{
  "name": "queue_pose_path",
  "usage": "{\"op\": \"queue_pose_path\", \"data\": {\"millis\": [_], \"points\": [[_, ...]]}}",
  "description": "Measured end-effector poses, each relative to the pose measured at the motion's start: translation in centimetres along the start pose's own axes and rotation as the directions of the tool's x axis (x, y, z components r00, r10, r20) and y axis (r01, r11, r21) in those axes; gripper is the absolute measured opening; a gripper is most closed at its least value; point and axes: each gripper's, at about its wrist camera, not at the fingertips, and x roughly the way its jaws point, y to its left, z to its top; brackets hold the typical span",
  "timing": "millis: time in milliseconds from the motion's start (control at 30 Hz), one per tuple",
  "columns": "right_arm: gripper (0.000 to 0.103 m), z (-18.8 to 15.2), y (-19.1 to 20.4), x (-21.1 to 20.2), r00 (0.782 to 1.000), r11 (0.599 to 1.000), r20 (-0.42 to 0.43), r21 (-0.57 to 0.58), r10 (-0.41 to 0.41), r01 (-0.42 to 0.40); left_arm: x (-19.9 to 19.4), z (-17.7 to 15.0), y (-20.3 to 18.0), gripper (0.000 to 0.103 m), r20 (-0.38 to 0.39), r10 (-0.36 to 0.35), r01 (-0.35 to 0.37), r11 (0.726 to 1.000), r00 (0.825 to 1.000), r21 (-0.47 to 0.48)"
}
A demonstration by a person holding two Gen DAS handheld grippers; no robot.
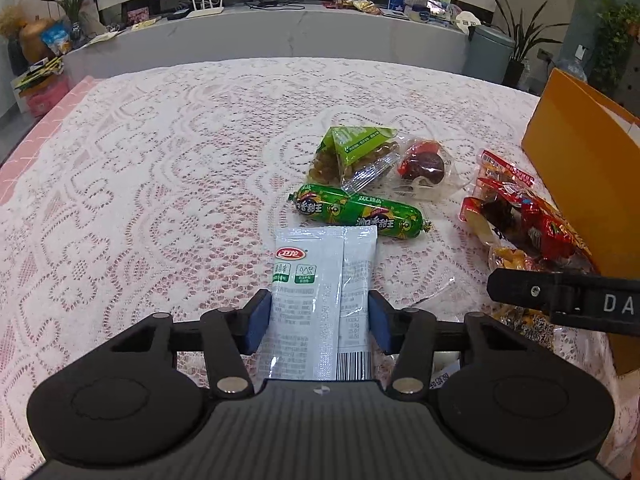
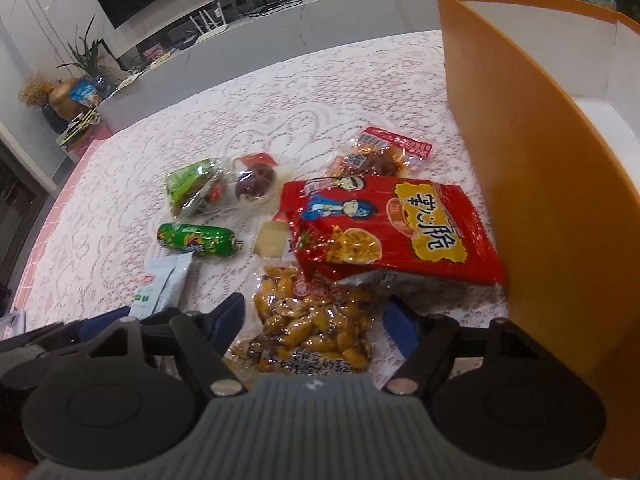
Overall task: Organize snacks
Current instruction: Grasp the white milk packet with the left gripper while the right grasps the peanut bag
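Observation:
My left gripper (image 1: 319, 320) is shut on a white snack packet (image 1: 322, 280), its blue pads pressing both long edges. The packet also shows in the right wrist view (image 2: 162, 284). Beyond it lie a green sausage (image 1: 356, 210), a green triangular pack (image 1: 352, 152) and a dark date pack (image 1: 424, 166). My right gripper (image 2: 316, 320) is open, with one jaw on each side of a clear bag of yellow beans (image 2: 316, 320). A red crisp bag (image 2: 388, 228) lies just beyond, against the orange box (image 2: 540, 184).
The lace tablecloth (image 1: 160, 180) covers the table. A red-and-clear meat snack pack (image 2: 380, 156) lies behind the red bag. The orange box (image 1: 580, 168) stands open at the table's right edge. A counter with clutter (image 1: 280, 28) runs behind the table.

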Motion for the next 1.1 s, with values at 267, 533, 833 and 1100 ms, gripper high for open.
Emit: {"op": "queue_pose_path", "data": {"millis": [267, 533, 833, 1100], "points": [[0.069, -0.2, -0.6, -1.0, 0.998, 0.998, -0.023, 0.024, 0.058, -0.058, -0.5, 0.1, 1.6, 0.055, -0.003, -0.074, 0.074, 0.991, 0.997, -0.11], [0.068, -0.6, -1.6, -2.0, 0.987, 0.989, -0.077, 0.068, 0.138, -0.133, -2.5, -0.3, 1.2, 0.054, 0.034, -0.095, 0.098, 0.99, 0.995, -0.105], [0.068, -1.4, -1.8, -3.5, 0.977, 0.981, -0.104, 0.078, 0.186, -0.179, -4.6, -1.0, 0.6, 0.054, 0.064, -0.135, 0.142, 0.983, 0.989, -0.119], [0.068, -1.9, -0.5, -7.5, 0.976, 0.977, -0.054, -0.017, 0.213, -0.214, -7.0, -1.2, -0.9, 0.054, 0.087, -0.13, 0.14, 0.983, 0.988, -0.12]]}}
